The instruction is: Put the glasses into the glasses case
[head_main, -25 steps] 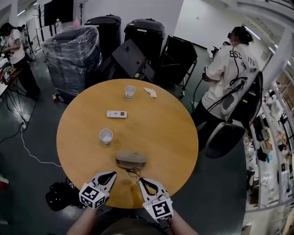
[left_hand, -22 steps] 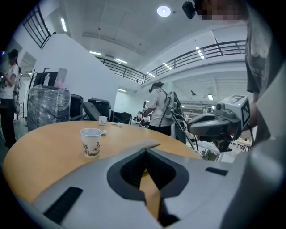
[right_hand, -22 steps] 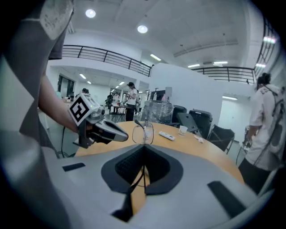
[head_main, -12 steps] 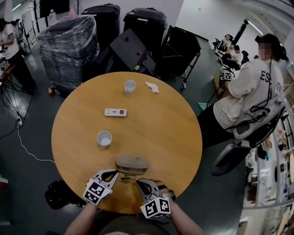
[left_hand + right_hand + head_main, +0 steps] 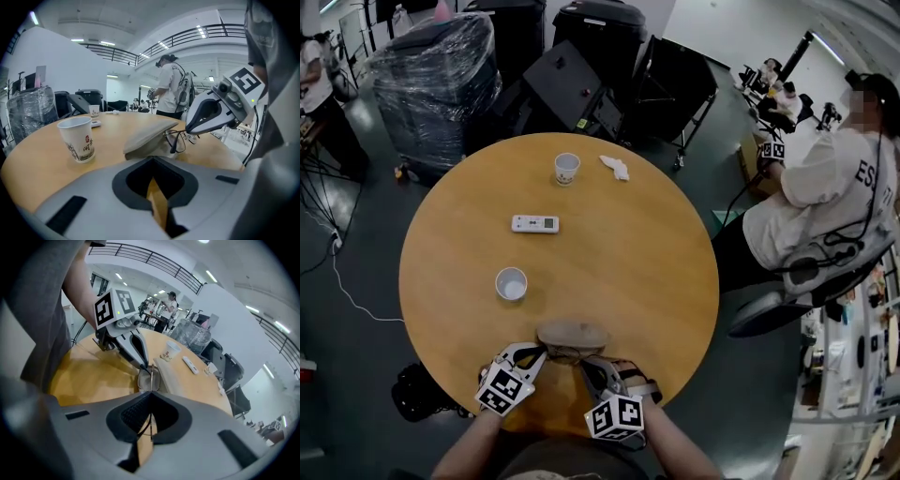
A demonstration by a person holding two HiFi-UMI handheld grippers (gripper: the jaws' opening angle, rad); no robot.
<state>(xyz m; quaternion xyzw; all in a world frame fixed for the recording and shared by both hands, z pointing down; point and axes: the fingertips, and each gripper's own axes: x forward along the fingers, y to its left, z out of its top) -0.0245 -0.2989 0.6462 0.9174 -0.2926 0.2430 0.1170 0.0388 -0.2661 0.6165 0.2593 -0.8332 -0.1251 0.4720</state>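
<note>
A tan soft glasses case [image 5: 570, 334] lies near the front edge of the round wooden table [image 5: 628, 253]. Thin dark-framed glasses [image 5: 177, 140] sit at its near side, against the case's opening. My right gripper [image 5: 584, 362] is shut on a temple of the glasses; in the right gripper view the thin wire runs from the lens [image 5: 149, 380] back into the closed jaws [image 5: 151, 397]. My left gripper [image 5: 538, 352] is shut with nothing in it, its tips just left of the case [image 5: 150, 136]. In the left gripper view its jaws [image 5: 152, 161] point at the case's near end.
A paper cup [image 5: 511, 282] stands left of the case, also in the left gripper view [image 5: 77, 138]. Farther back are a white remote [image 5: 534, 223], a second cup [image 5: 567, 168] and a crumpled tissue [image 5: 615, 167]. A seated person [image 5: 825, 187] is at the right; black cases stand behind the table.
Both grippers have moved forward and down toward the case, and the glasses now sit right against it. The right gripper has rolled. The cups and remote have not moved.
</note>
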